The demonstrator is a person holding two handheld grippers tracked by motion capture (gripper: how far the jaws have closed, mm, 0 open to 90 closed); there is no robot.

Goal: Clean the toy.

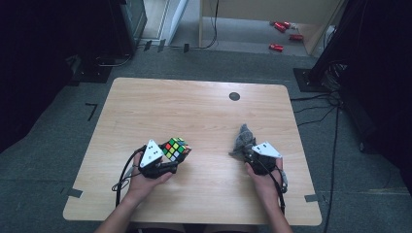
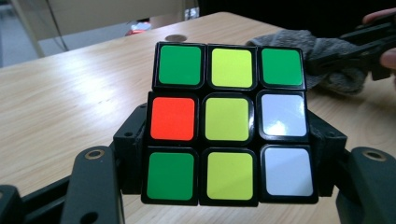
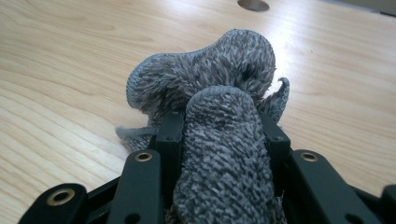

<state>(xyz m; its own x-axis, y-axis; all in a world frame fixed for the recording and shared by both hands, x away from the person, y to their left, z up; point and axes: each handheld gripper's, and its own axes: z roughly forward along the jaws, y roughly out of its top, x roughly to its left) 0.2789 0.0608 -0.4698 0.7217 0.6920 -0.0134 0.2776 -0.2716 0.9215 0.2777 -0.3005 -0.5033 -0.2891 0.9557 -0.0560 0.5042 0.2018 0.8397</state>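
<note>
Two pickups look done: the left gripper (image 1: 165,158) pinches a multicoloured plastic 3x3 puzzle cube (image 1: 176,148) between its jaws, lifted a little off the light wooden table (image 1: 194,111), near its front-left part. The left gripper view shows the cube (image 2: 230,123) clamped by its two sides, green, yellow, white and one orange sticker facing the camera. The right gripper (image 1: 250,153) is closed on a bunched grey terry cloth (image 1: 243,140) at the front-right; the right gripper view has the cloth (image 3: 219,140) squeezed between the jaws, its loose end against the tabletop. Probably left: bringing cloth to cube for wiping, not yet begun; they are well apart. Room: bare tabletop between and beyond both hands, only a dark round grommet (image 1: 234,96) far back. The right hand (image 1: 266,177) is near the right edge.
</note>
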